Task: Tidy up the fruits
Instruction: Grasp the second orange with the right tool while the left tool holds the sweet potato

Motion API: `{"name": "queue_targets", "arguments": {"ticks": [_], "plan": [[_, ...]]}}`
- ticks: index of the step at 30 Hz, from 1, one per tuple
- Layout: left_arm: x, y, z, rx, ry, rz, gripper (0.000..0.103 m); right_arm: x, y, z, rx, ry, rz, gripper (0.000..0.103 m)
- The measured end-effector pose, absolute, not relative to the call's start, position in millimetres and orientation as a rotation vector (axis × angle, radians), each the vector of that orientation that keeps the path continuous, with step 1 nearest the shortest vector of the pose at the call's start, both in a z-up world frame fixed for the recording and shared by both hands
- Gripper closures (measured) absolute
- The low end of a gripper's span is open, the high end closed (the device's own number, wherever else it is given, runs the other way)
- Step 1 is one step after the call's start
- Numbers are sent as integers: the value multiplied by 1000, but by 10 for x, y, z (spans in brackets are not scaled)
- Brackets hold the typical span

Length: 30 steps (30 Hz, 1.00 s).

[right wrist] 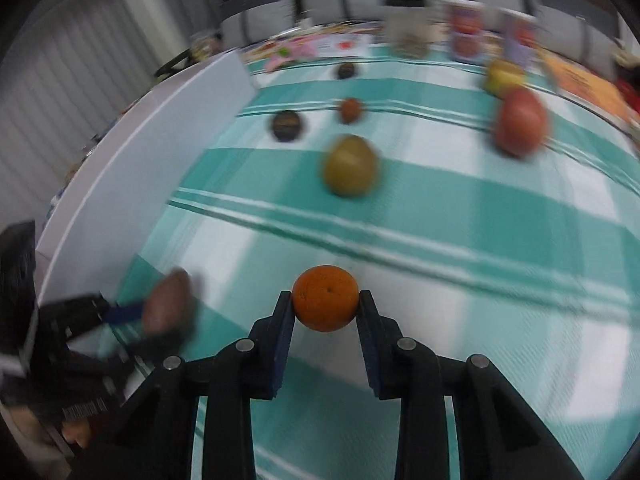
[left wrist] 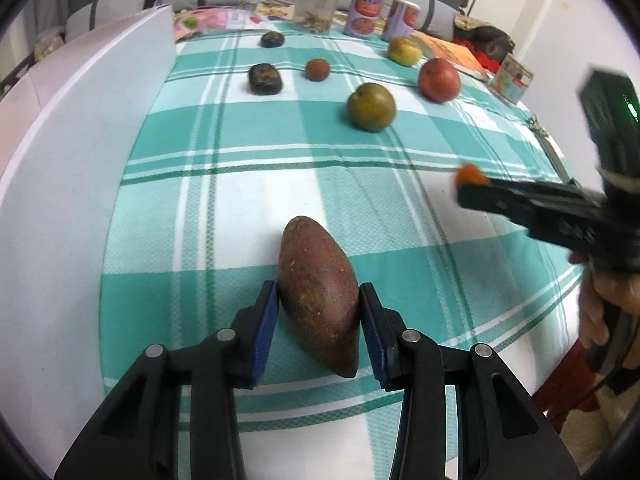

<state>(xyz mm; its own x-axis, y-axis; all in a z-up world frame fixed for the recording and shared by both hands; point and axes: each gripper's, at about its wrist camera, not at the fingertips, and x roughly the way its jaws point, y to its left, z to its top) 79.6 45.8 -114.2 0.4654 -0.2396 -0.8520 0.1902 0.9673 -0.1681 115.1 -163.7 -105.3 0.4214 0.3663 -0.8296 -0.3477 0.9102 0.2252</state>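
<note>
Left gripper [left wrist: 319,312]: jaws clamp brown mango [left wrist: 319,296], held above checked surface [left wrist: 240,200]. Right gripper [right wrist: 325,308]: jaws narrow, pinching orange [right wrist: 325,298]. Farther, 12 o'clock: green fruit [left wrist: 371,106]; red apple [left wrist: 439,79] at 1 o'clock; yellow fruit [left wrist: 404,51] beyond. Clear jar [left wrist: 319,6] at far edge holds brownish bits. Left view sharp; right view blurred, cans [left wrist: 364,12] unreadable there.

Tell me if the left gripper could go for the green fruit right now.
Probably not as things stand. The left gripper has its jaws shut on the sweet potato, so it has no room for the green fruit. The cloth between them lies bare, so the path itself looks free.
</note>
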Motion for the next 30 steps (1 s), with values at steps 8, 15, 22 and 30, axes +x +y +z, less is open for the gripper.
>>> {"name": "queue_targets", "arguments": {"ticks": [8, 15, 22, 30], "plan": [[761, 284, -1191, -16, 995, -246, 60, 718, -1996, -1245, -126, 963, 233, 71], [712, 205, -1233, -7, 982, -200, 19, 615, -2011, -1294, -108, 920, 219, 10], [571, 206, -1312, 16, 997, -194, 16, 541, -2124, -1351, -43, 909, 180, 8], [454, 422, -1236, -88, 977, -252, 16, 477, -2250, -1392, 70, 885, 216, 0]]}}
